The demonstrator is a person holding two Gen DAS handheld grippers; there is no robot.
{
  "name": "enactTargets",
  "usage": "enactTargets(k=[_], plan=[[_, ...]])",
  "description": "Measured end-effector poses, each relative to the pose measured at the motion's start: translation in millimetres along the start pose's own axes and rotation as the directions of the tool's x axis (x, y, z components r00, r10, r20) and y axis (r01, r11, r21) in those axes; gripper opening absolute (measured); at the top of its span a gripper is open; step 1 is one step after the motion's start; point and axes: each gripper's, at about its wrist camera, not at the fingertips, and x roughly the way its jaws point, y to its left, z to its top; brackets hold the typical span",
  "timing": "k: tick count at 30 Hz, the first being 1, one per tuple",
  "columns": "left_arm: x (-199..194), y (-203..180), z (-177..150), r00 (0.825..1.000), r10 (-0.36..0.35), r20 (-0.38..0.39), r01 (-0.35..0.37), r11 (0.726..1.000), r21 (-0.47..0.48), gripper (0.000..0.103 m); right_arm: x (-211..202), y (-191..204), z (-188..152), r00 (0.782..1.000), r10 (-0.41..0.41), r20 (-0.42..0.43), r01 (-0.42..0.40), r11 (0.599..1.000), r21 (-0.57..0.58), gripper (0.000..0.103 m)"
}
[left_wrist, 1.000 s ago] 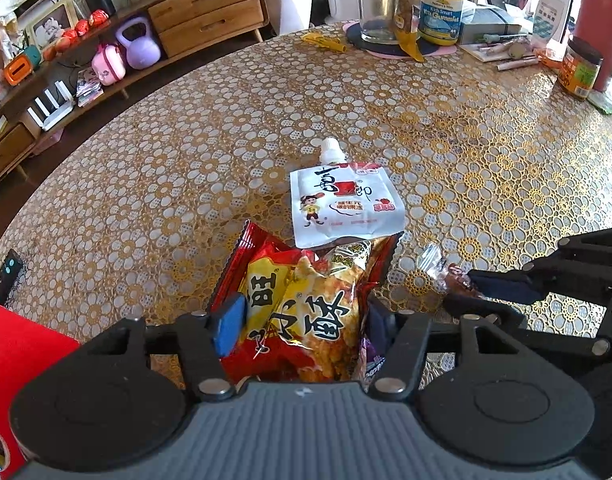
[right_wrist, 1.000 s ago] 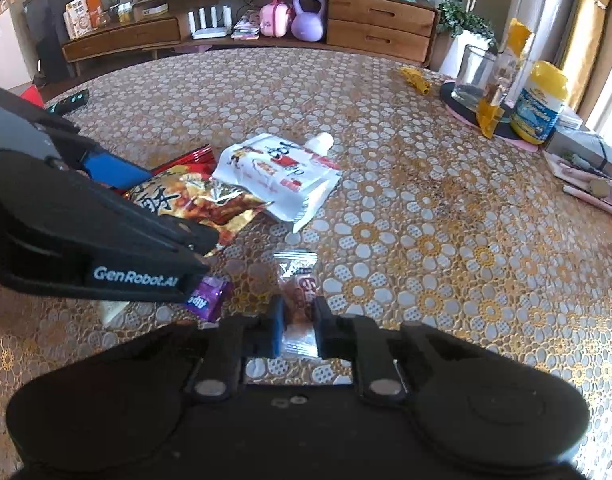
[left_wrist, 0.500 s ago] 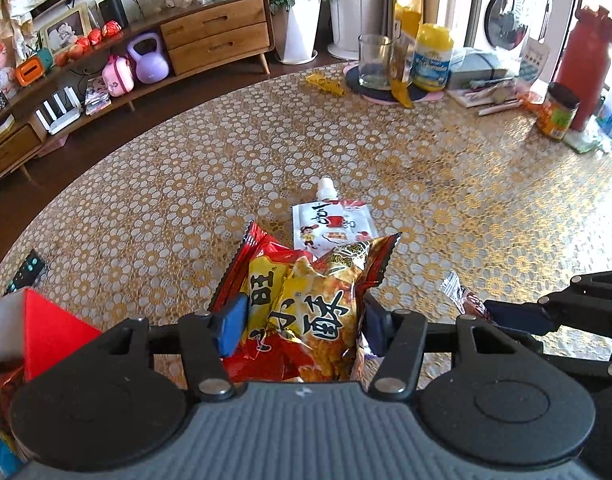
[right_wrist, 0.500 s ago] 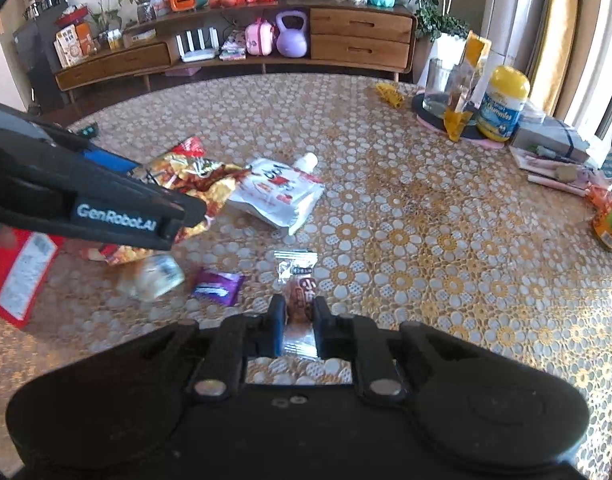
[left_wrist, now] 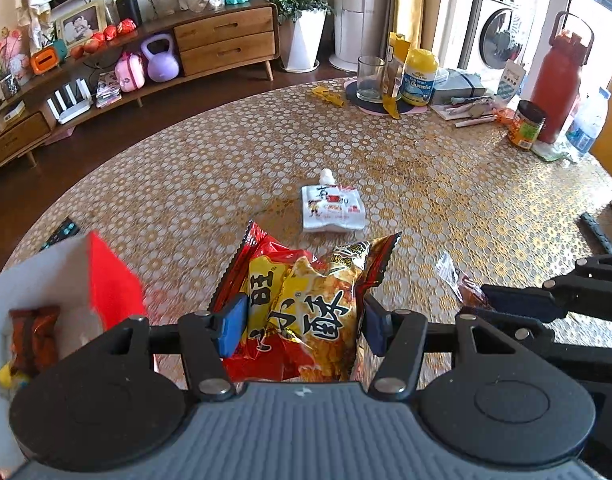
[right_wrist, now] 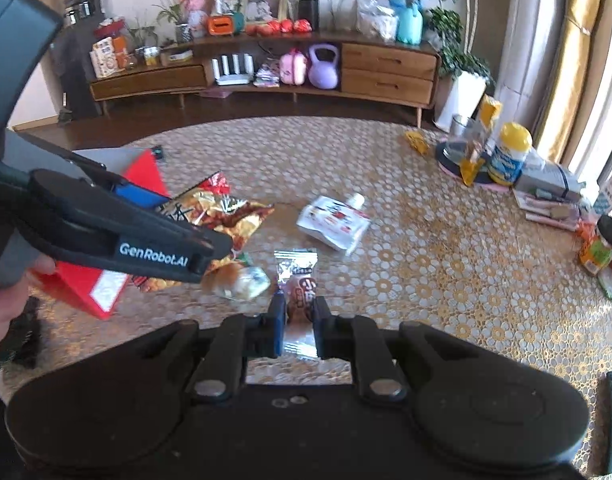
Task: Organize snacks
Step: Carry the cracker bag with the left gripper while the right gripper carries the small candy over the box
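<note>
Two grippers are busy in your hands. At the left stands one red box [left_wrist: 113, 280] with one dark packet inside. Your left gripper [left_wrist: 301, 322] clamps one red-yellow snack bag [left_wrist: 306, 304] above the table [left_wrist: 446, 184]. One white pouch [left_wrist: 332, 210] lies beyond. Your right gripper [right_wrist: 298, 322] pinches one small candy [right_wrist: 299, 292].

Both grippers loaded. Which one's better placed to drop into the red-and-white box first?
Left, probably. The left gripper, clamped on the red-and-yellow crinkly snack bag, sits right beside the open red-and-white cardboard box. The right gripper, pinching the small clear-ended candy wrapper, is on the far side.
</note>
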Motion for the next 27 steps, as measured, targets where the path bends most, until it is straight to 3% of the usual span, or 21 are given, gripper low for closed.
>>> enactTargets(k=[15,27], plan=[[-76,57,-48,0.999,0.031,0.032,-0.028,0.997,-0.073,0.058,-49,72,7,0.996,0.071,0.051,-0.068,0.995,-0.069,0.013],[-109,124,-73,0.992,0.118,0.041,-0.111,0.984,-0.141,0.058,-48,137,27,0.99,0.128,0.066,-0.117,0.982,-0.15,0.013]])
